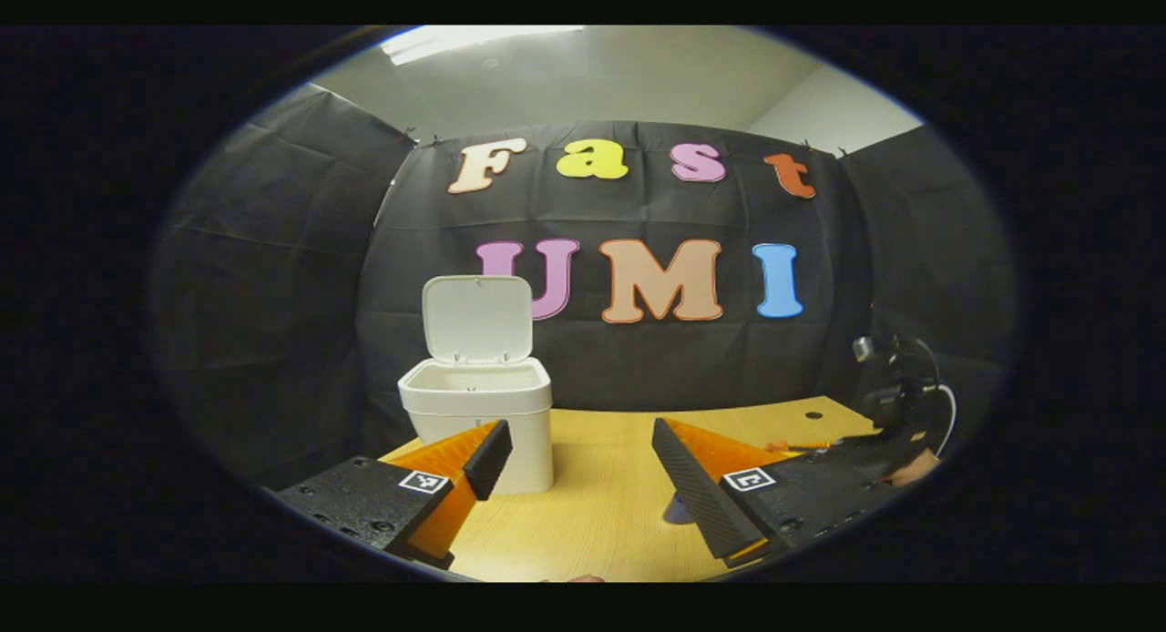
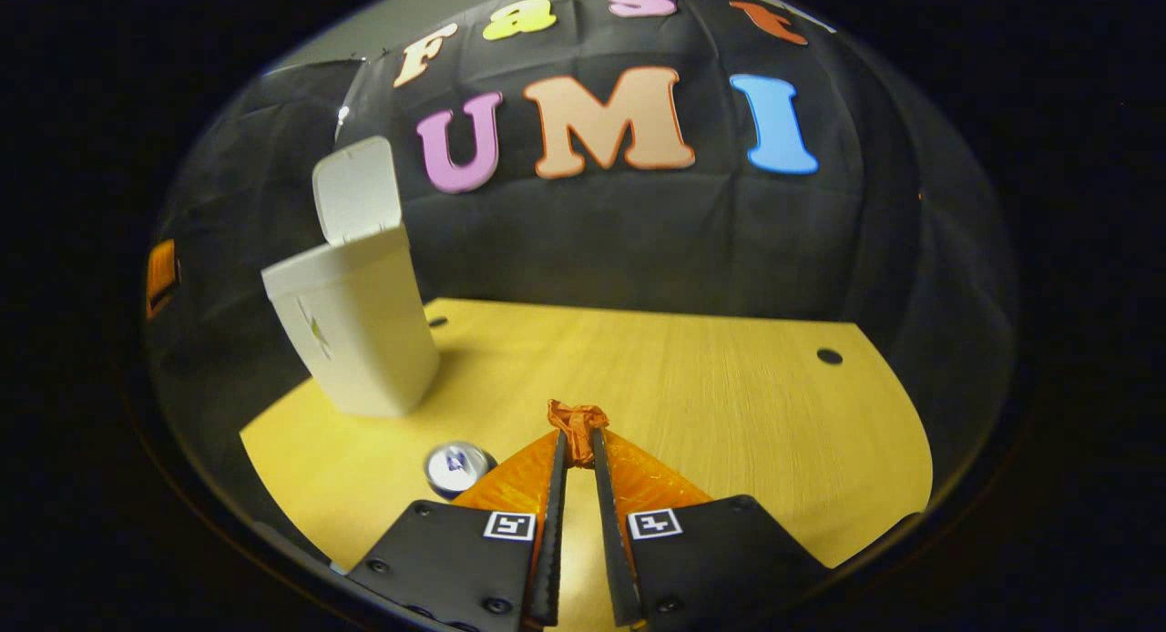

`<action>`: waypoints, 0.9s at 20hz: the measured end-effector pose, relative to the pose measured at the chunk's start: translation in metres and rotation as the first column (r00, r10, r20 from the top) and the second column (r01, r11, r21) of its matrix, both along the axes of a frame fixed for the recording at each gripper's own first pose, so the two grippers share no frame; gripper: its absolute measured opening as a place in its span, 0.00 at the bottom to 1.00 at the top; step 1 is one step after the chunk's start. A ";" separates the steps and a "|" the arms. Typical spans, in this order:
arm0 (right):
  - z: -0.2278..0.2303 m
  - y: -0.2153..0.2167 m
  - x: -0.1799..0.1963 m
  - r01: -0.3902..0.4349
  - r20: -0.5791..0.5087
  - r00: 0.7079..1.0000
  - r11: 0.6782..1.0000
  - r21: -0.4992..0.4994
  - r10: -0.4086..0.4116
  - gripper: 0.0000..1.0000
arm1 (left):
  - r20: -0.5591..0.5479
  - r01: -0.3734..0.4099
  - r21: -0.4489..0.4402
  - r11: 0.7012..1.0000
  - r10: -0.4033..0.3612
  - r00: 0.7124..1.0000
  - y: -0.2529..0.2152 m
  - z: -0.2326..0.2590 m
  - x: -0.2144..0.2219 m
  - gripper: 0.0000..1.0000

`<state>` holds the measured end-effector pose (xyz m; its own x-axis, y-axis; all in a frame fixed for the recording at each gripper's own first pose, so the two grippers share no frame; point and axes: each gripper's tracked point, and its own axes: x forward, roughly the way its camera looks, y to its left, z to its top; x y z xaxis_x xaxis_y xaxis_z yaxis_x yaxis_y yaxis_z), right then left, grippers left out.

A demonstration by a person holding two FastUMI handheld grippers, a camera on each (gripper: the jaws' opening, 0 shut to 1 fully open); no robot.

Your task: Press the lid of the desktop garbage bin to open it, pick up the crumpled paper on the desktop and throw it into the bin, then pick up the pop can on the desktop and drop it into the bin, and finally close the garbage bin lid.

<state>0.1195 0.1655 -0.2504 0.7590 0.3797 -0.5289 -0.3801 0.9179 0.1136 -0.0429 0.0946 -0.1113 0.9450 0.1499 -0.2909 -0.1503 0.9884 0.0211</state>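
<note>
Your right gripper is clamped on the crumpled orange paper ball: both fingers press on it at the very tips, and the wad sticks out past them, over the light wooden desktop. Whether the paper is lifted off the wood or touching it, you can't tell from the right gripper view. The silver pop can stands upright on the desktop just to the left of that gripper's left finger, top face toward the camera, apart from the paper. The white plastic desktop garbage bin sits near the far left corner of the desktop, well apart from the paper and the can, with its white flip lid swung up and standing open behind the mouth. Your left gripper is released, jaws spread wide, nothing between them. In the left gripper view its left fingertip overlaps the bin front, and you look into the open mouth with the lid upright at the back; contact between finger and bin can't be confirmed. In the same view, at the right edge, the other gripper shows dark and blurred over the desktop, with part of a hand under it.
</note>
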 end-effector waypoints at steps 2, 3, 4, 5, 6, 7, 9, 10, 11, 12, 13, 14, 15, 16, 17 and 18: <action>0.058 0.034 0.011 -0.040 0.107 0.994 0.998 0.043 0.035 0.23 | 0.001 0.011 -0.015 1.000 -0.011 1.000 0.008 -0.004 0.004 0.93; 0.082 0.053 0.015 -0.070 0.141 0.988 0.996 0.057 0.062 0.22 | 0.004 0.013 -0.021 1.000 -0.013 1.000 0.014 -0.003 0.004 0.93; 0.104 0.075 0.018 -0.100 0.178 0.980 0.992 0.071 0.087 0.23 | 0.010 0.014 -0.026 1.000 -0.013 1.000 0.021 -0.003 0.004 0.93; 0.121 0.096 0.019 -0.131 0.202 0.973 0.988 0.084 0.111 0.23 | 0.015 0.011 -0.030 0.999 -0.011 1.000 0.029 -0.003 0.005 0.93; 0.137 0.119 0.023 -0.164 0.226 0.964 0.981 0.099 0.139 0.22 | 0.017 0.004 -0.030 1.000 -0.004 1.000 0.039 -0.004 0.005 0.93; 0.148 0.143 0.025 -0.194 0.246 0.956 0.975 0.112 0.162 0.22 | 0.015 -0.002 -0.030 1.000 0.003 1.000 0.049 -0.005 0.004 0.95; 0.156 0.192 0.038 -0.245 0.272 0.940 0.963 0.112 0.207 0.23 | 0.010 -0.022 -0.033 0.999 0.023 1.000 0.071 -0.009 0.003 0.93; 0.158 0.217 0.043 -0.271 0.271 0.934 0.956 0.116 0.232 0.22 | 0.006 -0.033 -0.034 0.999 0.034 0.999 0.081 -0.012 0.000 0.93; 0.157 0.244 0.046 -0.298 0.263 0.930 0.945 0.132 0.257 0.23 | 0.000 -0.040 -0.033 0.999 0.040 0.999 0.091 -0.013 -0.003 0.92; 0.150 0.270 0.053 -0.316 0.250 0.928 0.939 0.138 0.276 0.23 | -0.003 -0.048 -0.027 0.998 0.048 0.999 0.102 -0.015 -0.005 0.94; 0.135 0.289 0.058 -0.329 0.237 0.926 0.936 0.128 0.293 0.24 | -0.004 -0.057 -0.020 0.998 0.057 0.998 0.112 -0.016 -0.007 0.92; 0.126 0.305 0.061 -0.335 0.225 0.926 0.936 0.112 0.305 0.22 | -0.009 -0.066 -0.016 0.998 0.066 0.998 0.122 -0.018 -0.010 0.92; 0.116 0.320 0.064 -0.336 0.205 0.928 0.937 0.092 0.312 0.22 | -0.013 -0.076 -0.014 0.997 0.076 0.997 0.132 -0.020 -0.013 0.94; 0.106 0.333 0.067 -0.335 0.193 0.929 0.939 0.077 0.316 0.23 | -0.021 -0.081 -0.018 0.997 0.081 0.996 0.139 -0.024 -0.015 0.94; 0.095 0.343 0.070 -0.330 0.167 0.933 0.942 0.052 0.318 0.22 | -0.028 -0.089 -0.023 0.996 0.088 0.996 0.145 -0.028 -0.018 0.94; 0.085 0.349 0.071 -0.328 0.142 0.936 0.944 0.031 0.321 0.23 | -0.035 -0.097 -0.027 0.995 0.096 0.995 0.152 -0.032 -0.019 0.94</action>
